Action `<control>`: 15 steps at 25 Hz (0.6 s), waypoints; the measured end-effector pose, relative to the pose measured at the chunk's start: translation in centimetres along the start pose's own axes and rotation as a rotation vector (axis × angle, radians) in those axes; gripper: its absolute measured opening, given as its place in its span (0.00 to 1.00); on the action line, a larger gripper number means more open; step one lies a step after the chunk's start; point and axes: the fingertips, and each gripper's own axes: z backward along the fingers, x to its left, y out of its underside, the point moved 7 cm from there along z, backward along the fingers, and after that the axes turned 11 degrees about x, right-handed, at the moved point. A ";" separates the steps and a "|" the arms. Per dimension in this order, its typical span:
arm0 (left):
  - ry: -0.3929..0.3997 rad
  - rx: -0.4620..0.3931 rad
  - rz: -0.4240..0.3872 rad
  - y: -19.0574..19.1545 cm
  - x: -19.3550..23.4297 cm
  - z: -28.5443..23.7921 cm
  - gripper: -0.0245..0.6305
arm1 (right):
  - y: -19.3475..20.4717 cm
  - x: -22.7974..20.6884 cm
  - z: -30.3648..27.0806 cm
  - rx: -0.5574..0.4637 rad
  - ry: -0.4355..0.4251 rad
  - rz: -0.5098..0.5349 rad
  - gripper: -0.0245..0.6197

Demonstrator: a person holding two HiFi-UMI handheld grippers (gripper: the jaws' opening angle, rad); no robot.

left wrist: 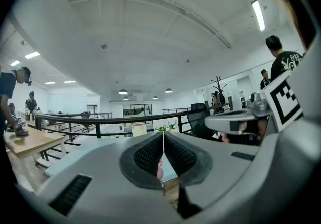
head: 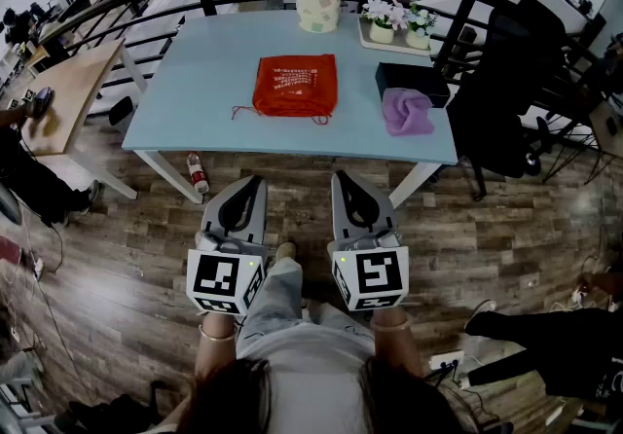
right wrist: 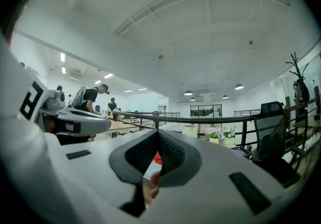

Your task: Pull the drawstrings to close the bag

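Note:
A red drawstring bag (head: 295,85) lies flat near the middle of the light blue table (head: 195,101), its thin cords (head: 245,112) trailing off its near edge. Both grippers hang low over the wooden floor, well short of the table and apart from the bag. My left gripper (head: 255,179) is shut, its ribbed pads (left wrist: 150,153) meeting at the tip with nothing between them. My right gripper (head: 343,176) is shut too and holds nothing. A sliver of the red bag (right wrist: 157,157) shows far off through the gap behind its tips in the right gripper view.
On the table stand a cream round container (head: 318,6), a tray of potted flowers (head: 397,23), a black box (head: 412,82) and a purple cloth (head: 407,111). A bottle (head: 197,172) lies under the table. A black office chair (head: 506,91) stands right, a wooden desk (head: 68,91) left.

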 end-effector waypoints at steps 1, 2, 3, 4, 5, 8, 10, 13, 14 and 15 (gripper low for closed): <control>0.002 0.001 0.000 0.0 0.1 -0.2 0.07 | -0.1 -0.1 -0.2 -0.004 0.000 -0.001 0.08; 0.005 0.002 -0.001 -0.1 0.1 -0.4 0.07 | -0.2 -0.2 -0.4 -0.007 0.000 -0.002 0.08; 0.007 0.003 -0.001 -0.1 0.2 -0.6 0.07 | -0.3 -0.3 -0.7 -0.009 -0.001 -0.003 0.08; 0.011 0.004 -0.002 -0.2 0.4 -1.0 0.07 | -0.3 -0.3 -1.0 -0.010 -0.005 -0.004 0.08; 0.013 0.006 -0.002 -0.2 0.6 -1.3 0.07 | -0.4 -0.4 -1.3 -0.011 -0.009 -0.007 0.08; 0.020 0.010 0.000 -0.5 1.6 -2.6 0.07 | -0.7 -0.7 -2.7 -0.009 -0.024 -0.034 0.08; 0.025 0.011 0.001 -0.7 2.3 -3.6 0.07 | -0.8 -1.0 -3.8 0.004 -0.025 -0.041 0.08; 0.033 0.011 0.003 -0.8 3.5 -5.1 0.07 | -0.7 -1.5 -5.7 0.024 -0.021 -0.048 0.08; 0.036 0.011 0.004 -0.8 3.9 -5.7 0.07 | -0.7 -1.6 -6.4 0.027 -0.017 -0.049 0.08; 0.039 0.011 0.005 -0.8 4.4 -6.2 0.07 | -0.8 -1.8 -7.0 0.030 -0.012 -0.046 0.08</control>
